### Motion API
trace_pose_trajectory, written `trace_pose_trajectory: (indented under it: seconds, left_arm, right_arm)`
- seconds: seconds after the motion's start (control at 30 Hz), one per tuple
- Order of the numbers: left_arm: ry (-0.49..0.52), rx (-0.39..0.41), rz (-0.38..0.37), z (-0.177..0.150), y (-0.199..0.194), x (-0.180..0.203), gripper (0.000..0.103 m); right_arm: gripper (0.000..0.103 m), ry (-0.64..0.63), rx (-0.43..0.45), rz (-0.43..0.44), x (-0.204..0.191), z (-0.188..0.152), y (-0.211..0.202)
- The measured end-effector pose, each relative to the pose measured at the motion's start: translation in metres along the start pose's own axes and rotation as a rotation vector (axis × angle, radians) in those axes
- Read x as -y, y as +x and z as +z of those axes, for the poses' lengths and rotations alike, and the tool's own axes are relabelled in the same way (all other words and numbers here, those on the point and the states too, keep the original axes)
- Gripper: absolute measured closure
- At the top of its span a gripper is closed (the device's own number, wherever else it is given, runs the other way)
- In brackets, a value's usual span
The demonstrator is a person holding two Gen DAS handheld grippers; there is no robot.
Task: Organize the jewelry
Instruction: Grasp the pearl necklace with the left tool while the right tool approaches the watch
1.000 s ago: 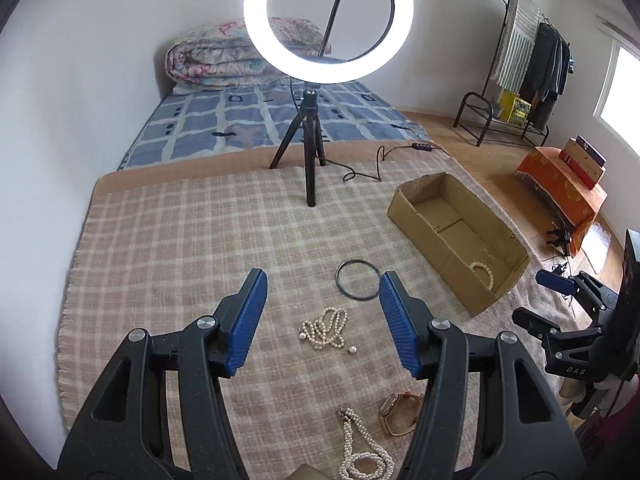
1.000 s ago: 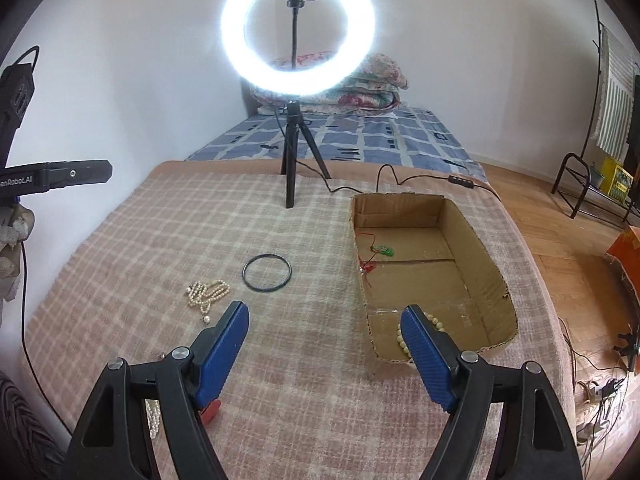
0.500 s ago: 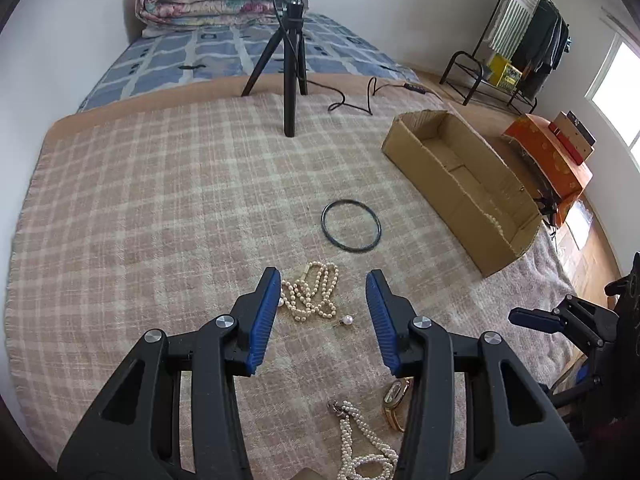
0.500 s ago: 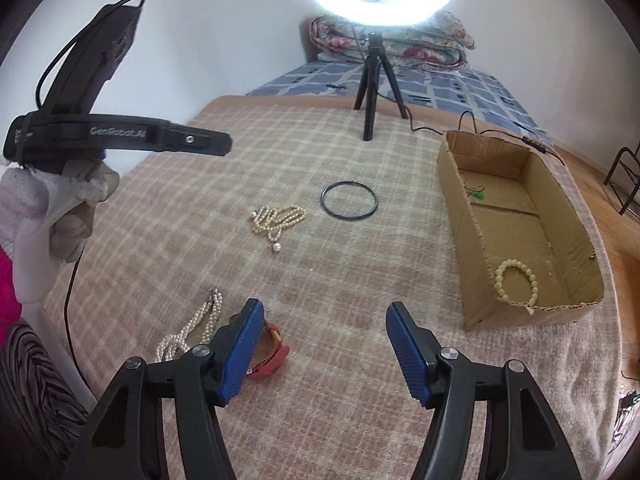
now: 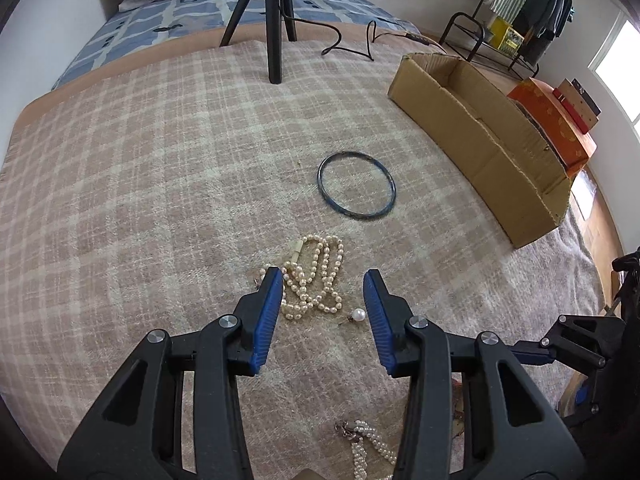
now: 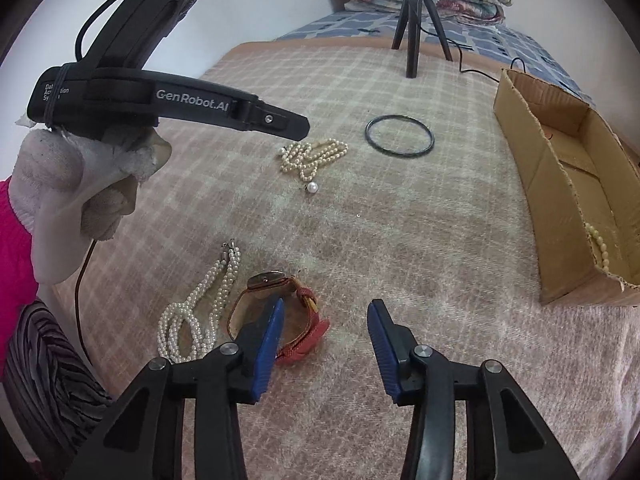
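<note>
Left tongs (image 5: pixel 322 280): parted, ribbed blue pads astride heaped pearl necklace (image 5: pixel 314 278) on woven plaid blanket (image 5: pixel 160 184).
Right tongs (image 6: pixel 326 310): parted, empty; left pad over red-strap watch (image 6: pixel 280 308).
Bangle (image 5: pixel 357 186): thin dark ring, flat.
Cardboard box (image 6: pixel 568 196): corrugated, holds beaded bracelet (image 6: pixel 599 242).

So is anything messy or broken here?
The cardboard box has a ragged, torn near corner. The pearl necklace lies in a tangled heap, one big pearl sticking out beside it. Nothing else stands out.
</note>
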State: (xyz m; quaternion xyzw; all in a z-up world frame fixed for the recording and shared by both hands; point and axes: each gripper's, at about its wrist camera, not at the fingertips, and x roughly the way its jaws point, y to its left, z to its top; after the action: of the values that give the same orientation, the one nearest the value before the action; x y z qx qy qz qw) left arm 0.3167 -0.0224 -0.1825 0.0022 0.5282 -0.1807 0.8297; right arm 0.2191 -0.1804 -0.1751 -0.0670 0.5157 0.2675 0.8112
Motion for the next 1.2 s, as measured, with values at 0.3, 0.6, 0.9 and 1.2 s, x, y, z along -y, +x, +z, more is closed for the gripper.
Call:
trace_pose_trajectory:
  seconds: [0.3, 0.6, 0.9, 1.2]
  left_arm:
    - [0.019, -0.035, 0.043, 0.01, 0.031, 0.002, 0.06]
    - [0.028, -0.064, 0.058, 0.014, 0.046, 0.0, 0.06]
    - [0.098, -0.072, 0.102, 0.013, 0.05, 0.012, 0.06]
    - [0.139, -0.063, 0.13, 0.017, 0.056, 0.019, 0.091]
  right_arm:
    - [0.06, -0.032, -0.027, -0.016, -0.003, 0.0, 0.011]
    - [0.06, -0.032, -0.051, -0.018, 0.0, 0.001, 0.02]
    - [0.06, -0.042, -0.06, -0.026, 0.0, 0.002, 0.025]
    - [0.061, -0.05, -0.062, -0.033, 0.0, 0.002, 0.027]
